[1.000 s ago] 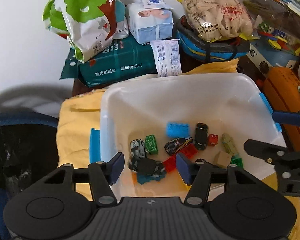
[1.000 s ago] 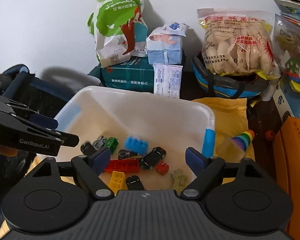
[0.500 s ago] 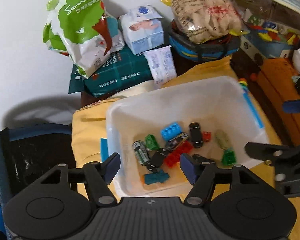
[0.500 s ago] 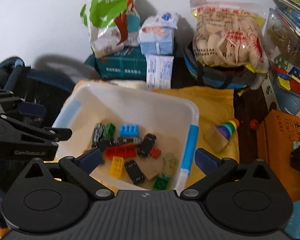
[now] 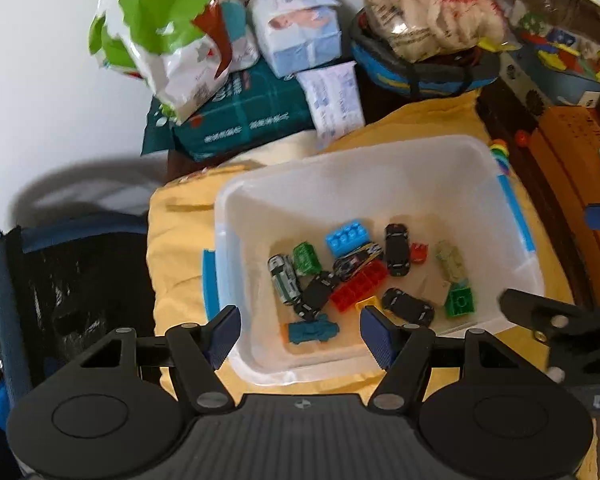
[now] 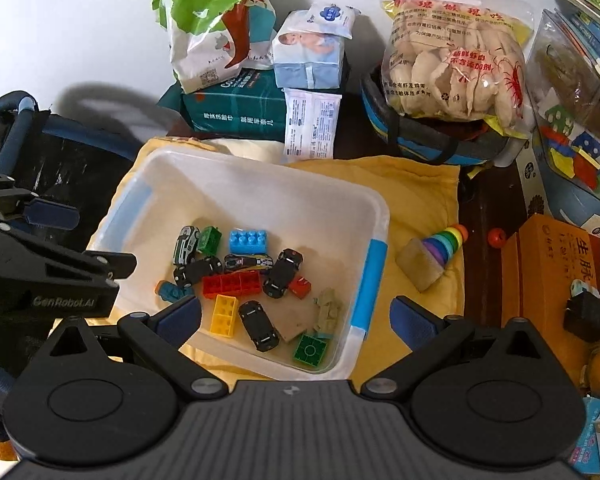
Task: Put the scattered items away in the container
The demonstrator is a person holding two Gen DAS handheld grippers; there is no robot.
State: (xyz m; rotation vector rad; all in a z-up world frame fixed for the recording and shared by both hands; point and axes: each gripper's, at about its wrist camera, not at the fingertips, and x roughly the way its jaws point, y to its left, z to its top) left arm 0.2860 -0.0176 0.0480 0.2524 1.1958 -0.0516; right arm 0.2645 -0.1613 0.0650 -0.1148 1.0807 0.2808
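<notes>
Two grippers hang above a white translucent plastic container [image 6: 260, 196] with blue clip handles on its short sides. It rests on a yellow cloth [image 6: 420, 184] spread over the cluttered surface, its far long edge towards the packages stacked against the wall.

We see the toys gathered on the container's floor: a blue brick [image 6: 248, 241], a red brick [image 6: 231, 284], a yellow brick [image 6: 224, 315], a green plate [image 6: 310, 348] in the near corner, a dark green block [image 6: 209, 240], a small red car [image 6: 300, 287], a teal car [image 6: 171, 291], a silver car [image 6: 186, 243] and several black cars [image 6: 259, 325]. One rainbow stacking toy [image 6: 434, 256] lies on its side outside the container, on the cloth beside the blue-handled edge.

The left gripper [image 5: 300, 334] has its fingers spread apart with nothing between them, over the container's near edge. The right gripper [image 6: 296, 322] is likewise spread wide and holds nothing.

Compared with a second ago, both cameras have risen and pulled back: the container looks smaller, and the toys lie as before.
</notes>
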